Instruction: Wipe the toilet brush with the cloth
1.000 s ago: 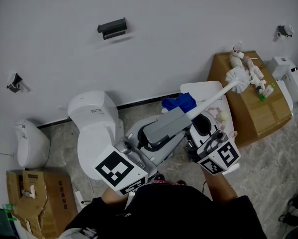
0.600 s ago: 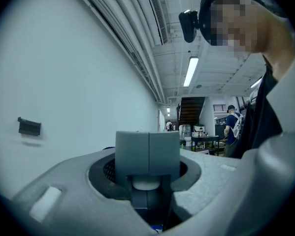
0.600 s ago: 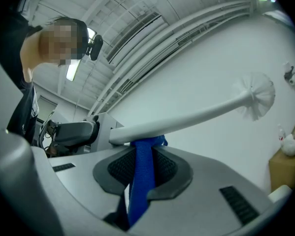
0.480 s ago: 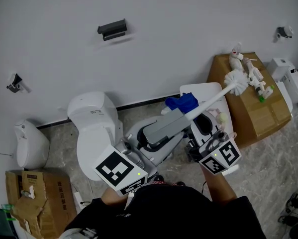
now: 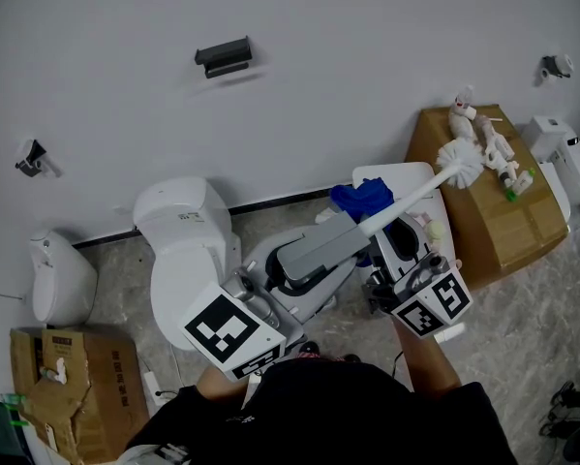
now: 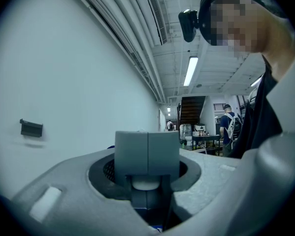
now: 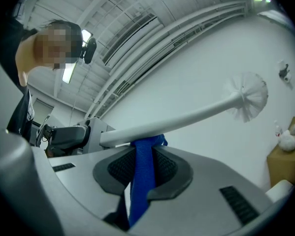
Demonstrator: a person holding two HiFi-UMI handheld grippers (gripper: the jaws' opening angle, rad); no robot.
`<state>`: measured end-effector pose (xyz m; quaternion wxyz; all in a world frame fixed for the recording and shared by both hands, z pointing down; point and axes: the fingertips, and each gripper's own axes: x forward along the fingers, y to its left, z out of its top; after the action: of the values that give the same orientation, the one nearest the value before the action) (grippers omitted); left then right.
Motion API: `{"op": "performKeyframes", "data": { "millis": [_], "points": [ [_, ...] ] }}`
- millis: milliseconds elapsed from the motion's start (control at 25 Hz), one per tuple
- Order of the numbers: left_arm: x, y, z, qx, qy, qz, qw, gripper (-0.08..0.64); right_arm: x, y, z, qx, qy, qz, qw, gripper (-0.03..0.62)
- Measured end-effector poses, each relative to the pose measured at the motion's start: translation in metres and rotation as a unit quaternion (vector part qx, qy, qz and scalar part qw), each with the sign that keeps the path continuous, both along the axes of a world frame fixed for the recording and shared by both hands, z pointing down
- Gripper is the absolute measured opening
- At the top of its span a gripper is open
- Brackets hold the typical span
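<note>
The toilet brush [image 5: 417,191] points far-right, bristles leading. The left gripper [image 6: 147,183] clamps its grey handle. Only the right gripper view shows the right gripper [image 7: 140,176] pinching the blue cloth [image 5: 364,198].

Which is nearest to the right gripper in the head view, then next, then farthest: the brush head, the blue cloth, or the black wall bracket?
1. Blue cloth: clamped between the jaws of the right gripper.
2. Brush head: up and to the right, well past the cloth.
3. Black wall bracket: upper left, on the wall.
</note>
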<state>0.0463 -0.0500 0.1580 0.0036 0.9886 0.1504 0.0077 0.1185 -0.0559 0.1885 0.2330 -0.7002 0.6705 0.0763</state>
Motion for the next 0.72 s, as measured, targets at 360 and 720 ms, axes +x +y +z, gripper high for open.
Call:
{"op": "performKeyframes", "data": {
  "millis": [360, 720],
  "points": [
    [0.001, -0.001, 0.001, 0.002, 0.000, -0.005, 1.0000, 0.158, 0.009, 0.003, 0.001, 0.001, -0.007, 0.005, 1.000, 0.066],
    [-0.003, -0.003, -0.001, 0.001, 0.003, -0.004, 1.0000, 0.158, 0.019, 0.007, 0.000, 0.003, -0.011, 0.022, 1.000, 0.066]
  ]
}}
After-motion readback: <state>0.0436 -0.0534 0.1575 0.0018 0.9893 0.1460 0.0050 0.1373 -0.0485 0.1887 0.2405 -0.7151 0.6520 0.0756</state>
